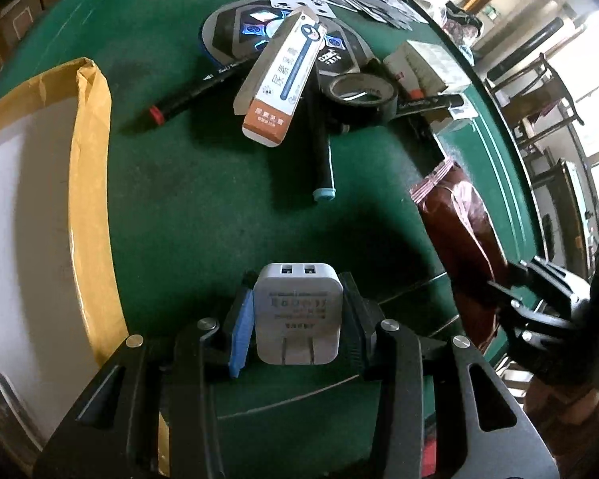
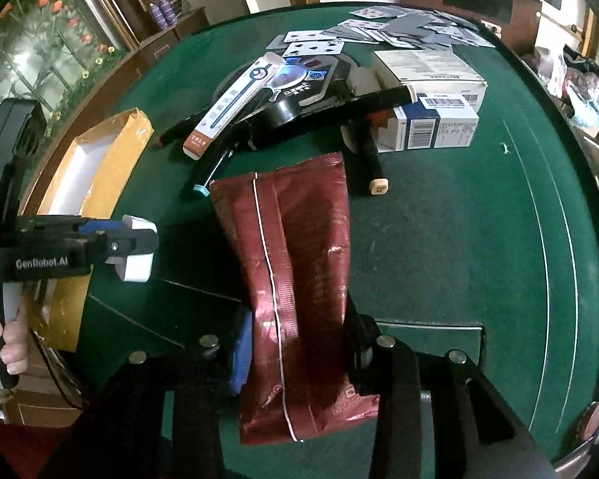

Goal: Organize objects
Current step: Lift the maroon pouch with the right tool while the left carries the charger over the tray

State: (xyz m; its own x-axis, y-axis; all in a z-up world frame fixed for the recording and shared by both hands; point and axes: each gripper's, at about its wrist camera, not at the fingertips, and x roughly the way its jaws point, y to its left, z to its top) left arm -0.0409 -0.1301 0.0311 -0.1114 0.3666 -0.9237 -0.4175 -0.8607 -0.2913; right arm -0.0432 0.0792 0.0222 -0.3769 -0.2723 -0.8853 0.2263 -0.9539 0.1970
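My left gripper (image 1: 298,315) is clamped on a small white charger (image 1: 298,311), prongs toward the camera and its two ports facing away; in the right wrist view the same charger (image 2: 137,249) hangs in the left gripper (image 2: 139,247) above the green table (image 2: 439,239), just beside the open yellow box (image 2: 112,159). That box (image 1: 88,199) with its white inside lies at my left. A person's hand (image 2: 8,335) grips the left handle.

My right gripper (image 2: 295,355) has its fingers pressed against the two sides of a dark red foil packet (image 2: 299,279), holding it near its lower end, and the packet stretches away over the felt. From the left view, the packet (image 1: 459,231) shows at the right.

Farther back lies a heap: a long white and orange carton (image 1: 279,84) leaning on black markers (image 1: 191,92), a roll of black tape (image 1: 363,94), a round dark disc (image 2: 307,76), white and blue boxes (image 2: 431,119) and scattered playing cards (image 2: 399,30).
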